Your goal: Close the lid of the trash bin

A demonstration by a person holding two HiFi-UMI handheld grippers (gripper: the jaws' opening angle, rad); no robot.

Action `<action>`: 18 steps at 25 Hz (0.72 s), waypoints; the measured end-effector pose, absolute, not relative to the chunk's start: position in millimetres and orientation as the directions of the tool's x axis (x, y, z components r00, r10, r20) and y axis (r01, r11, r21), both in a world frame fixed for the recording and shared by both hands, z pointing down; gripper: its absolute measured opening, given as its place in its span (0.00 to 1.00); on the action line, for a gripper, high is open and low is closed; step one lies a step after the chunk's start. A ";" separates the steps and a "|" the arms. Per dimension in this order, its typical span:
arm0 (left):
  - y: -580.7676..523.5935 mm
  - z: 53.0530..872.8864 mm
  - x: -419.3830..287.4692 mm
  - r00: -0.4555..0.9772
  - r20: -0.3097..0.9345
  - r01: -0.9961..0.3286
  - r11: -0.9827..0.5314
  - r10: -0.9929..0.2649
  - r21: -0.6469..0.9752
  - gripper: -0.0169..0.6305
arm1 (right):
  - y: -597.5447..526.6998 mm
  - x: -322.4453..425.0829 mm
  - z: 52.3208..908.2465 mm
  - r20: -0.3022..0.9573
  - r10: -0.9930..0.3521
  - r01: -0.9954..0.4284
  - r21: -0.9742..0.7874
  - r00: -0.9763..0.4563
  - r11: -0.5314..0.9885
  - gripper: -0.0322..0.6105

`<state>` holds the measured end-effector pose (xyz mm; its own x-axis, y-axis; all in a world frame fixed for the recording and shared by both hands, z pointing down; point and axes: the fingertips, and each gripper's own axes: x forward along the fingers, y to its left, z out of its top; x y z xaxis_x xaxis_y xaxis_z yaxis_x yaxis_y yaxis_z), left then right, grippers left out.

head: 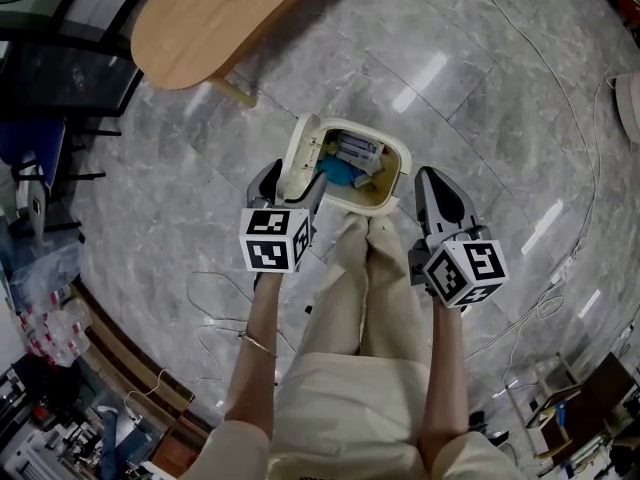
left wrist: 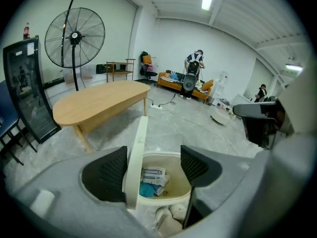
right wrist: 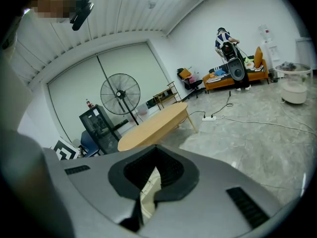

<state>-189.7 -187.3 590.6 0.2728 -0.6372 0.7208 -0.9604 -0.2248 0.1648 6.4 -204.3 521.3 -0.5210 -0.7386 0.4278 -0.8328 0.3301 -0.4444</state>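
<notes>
Trash bin [head: 396, 182]: cream, open, on the grey marble floor [head: 480, 98]. Its lid [head: 298, 158] stands upright at the bin's left rim. Left gripper [left wrist: 151, 168]: jaws spread, lid edge between them. Right gripper [right wrist: 156, 176]: jaws pressed together, just right of the bin. Wooden table [head: 220, 13] beyond the bin, with open floor to the bin's right.

Cream trash bin [head: 404, 165], open, its lid [head: 298, 160] upright at the left rim, paper packaging [head: 358, 151] inside.

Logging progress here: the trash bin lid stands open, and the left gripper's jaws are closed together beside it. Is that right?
Not quite. The lid does stand open, but the left gripper has its jaws apart, with the lid between them, as the left gripper view shows.
</notes>
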 end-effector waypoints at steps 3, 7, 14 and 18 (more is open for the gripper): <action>-183.2 595.0 -174.8 0.281 0.732 -0.955 -0.256 -0.620 0.150 0.53 | -195.0 11.8 527.4 0.437 -0.743 -0.840 -0.444 -0.507 0.312 0.06; -178.8 599.4 -157.0 0.286 0.748 -0.948 -0.290 -0.599 0.130 0.53 | -181.6 19.8 534.2 0.452 -0.753 -0.852 -0.447 -0.479 0.274 0.06; -176.1 607.3 -138.6 0.268 0.761 -0.944 -0.319 -0.591 0.084 0.53 | -167.0 33.7 544.9 0.460 -0.770 -0.862 -0.455 -0.442 0.224 0.06; -172.6 610.2 -131.8 0.247 0.771 -0.943 -0.328 -0.587 0.052 0.53 | -155.7 42.5 549.6 0.462 -0.779 -0.865 -0.461 -0.424 0.197 0.06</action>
